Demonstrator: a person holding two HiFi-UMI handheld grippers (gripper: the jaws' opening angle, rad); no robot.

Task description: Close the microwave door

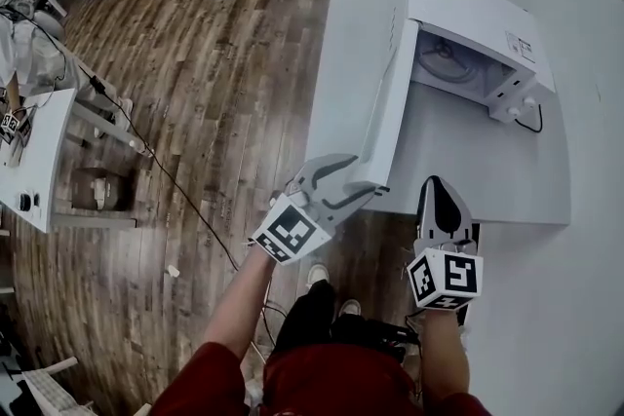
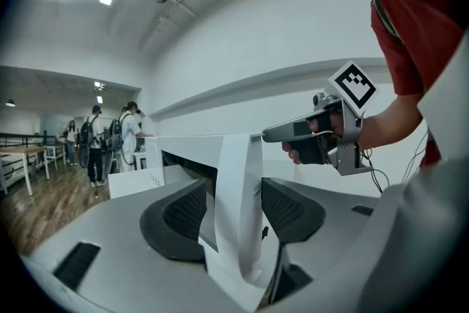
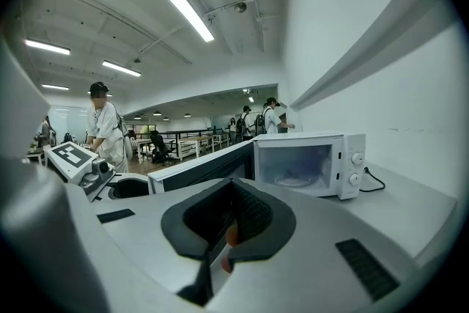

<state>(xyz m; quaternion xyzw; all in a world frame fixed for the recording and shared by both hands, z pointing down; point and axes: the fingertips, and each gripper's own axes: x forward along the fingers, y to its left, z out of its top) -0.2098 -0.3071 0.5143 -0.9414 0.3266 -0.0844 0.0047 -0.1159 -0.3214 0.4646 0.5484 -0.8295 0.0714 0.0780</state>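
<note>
- The microwave (image 1: pixel 483 19) sits toward the back of the white desk (image 1: pixel 478 170). Its door (image 1: pixel 388 102) is swung wide open and sticks out toward the person along the desk's left side.
- Left claw (image 1: pixel 367 176) is released. The jaws are spread wide with the door's free edge standing upright between the two pads, and they're not squeezing it.
- Right claw (image 1: pixel 436 186) is clenched on nothing, pads together. It hangs at the desk's front edge, to the right of the door and apart from it.
- From the right gripper view you can look straight into the cavity and see the glass turntable (image 3: pixel 297 179). There are two knobs (image 3: pixel 357 157) on the right panel, and a black cord (image 3: pixel 375 185) lies on the desk beside it.
- There's wooden floor (image 1: pixel 195 63) off to the left, and a person in white (image 3: pixel 102 121) stands further back in the room.
</note>
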